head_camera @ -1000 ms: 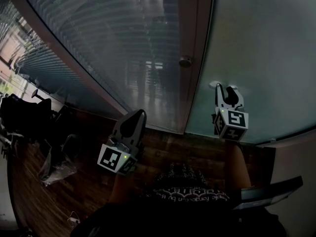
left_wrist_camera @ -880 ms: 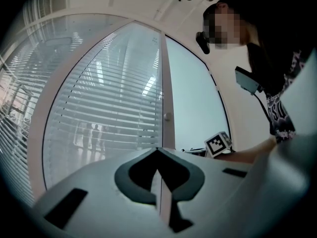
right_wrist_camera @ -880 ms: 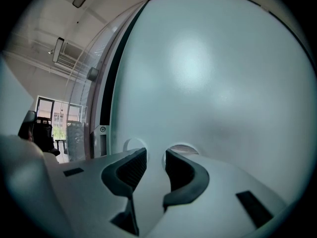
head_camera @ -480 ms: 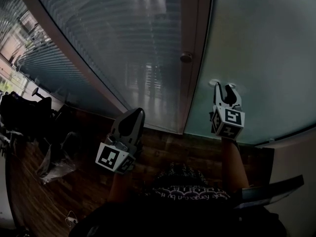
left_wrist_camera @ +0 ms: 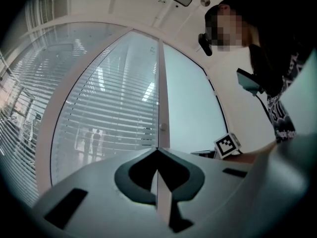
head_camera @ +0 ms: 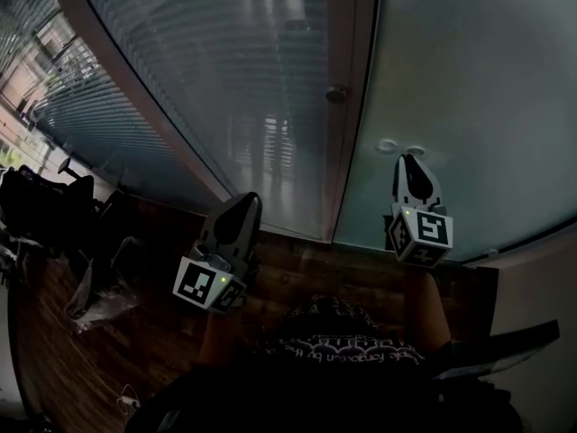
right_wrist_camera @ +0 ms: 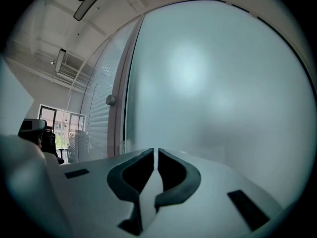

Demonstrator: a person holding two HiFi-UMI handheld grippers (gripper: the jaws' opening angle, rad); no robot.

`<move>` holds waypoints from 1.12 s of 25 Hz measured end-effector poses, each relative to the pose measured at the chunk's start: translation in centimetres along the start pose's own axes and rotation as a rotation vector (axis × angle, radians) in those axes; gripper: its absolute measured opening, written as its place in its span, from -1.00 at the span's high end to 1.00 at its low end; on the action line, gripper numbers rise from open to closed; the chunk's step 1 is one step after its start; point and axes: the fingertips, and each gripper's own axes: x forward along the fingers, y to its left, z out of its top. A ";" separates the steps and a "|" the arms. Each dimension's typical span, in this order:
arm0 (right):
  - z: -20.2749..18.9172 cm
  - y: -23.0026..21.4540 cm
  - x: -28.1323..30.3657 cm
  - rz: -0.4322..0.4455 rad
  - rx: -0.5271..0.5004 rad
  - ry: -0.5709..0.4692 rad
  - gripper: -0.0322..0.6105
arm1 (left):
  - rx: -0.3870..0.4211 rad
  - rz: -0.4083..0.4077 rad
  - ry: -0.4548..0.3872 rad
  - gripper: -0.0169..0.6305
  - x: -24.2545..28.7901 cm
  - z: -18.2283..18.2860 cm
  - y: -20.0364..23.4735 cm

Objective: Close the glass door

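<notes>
The frosted glass door (head_camera: pixel 469 79) fills the right of the head view, its edge against a brown frame post (head_camera: pixel 347 152) that carries a round knob (head_camera: pixel 336 94). A small handle (head_camera: pixel 389 145) sits low on the door. My right gripper (head_camera: pixel 410 161) hovers just below that handle, apart from it. In the right gripper view its jaws (right_wrist_camera: pixel 156 151) are closing to a thin slit with nothing between them, facing the door (right_wrist_camera: pixel 223 83). My left gripper (head_camera: pixel 245 201) is shut and empty, aimed at the blinds pane (left_wrist_camera: pixel 109 113); in the left gripper view its tips meet (left_wrist_camera: pixel 157 150).
A glass wall with blinds (head_camera: pixel 207 70) runs to the left of the post. On the dark wooden floor (head_camera: pixel 297 269) at the left stand an office chair (head_camera: pixel 45 206) and a clear plastic bag (head_camera: pixel 99 291). A pale wall (head_camera: pixel 541 278) closes the right side.
My right gripper has drawn back from the door handle and its jaws have narrowed. The left gripper has shifted only slightly.
</notes>
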 end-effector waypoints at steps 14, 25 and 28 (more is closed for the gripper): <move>2.5 2.7 -2.4 0.102 -0.142 -0.062 0.89 | 0.004 0.010 -0.028 0.94 -0.5 0.8 -1.0; 2.9 2.8 -3.0 0.118 -0.142 -0.064 0.89 | 0.003 -0.016 -0.016 0.94 0.2 1.3 -2.2; 2.5 2.7 -3.6 0.125 -0.144 -0.056 0.89 | 0.007 -0.022 -0.016 0.94 0.0 1.3 -2.9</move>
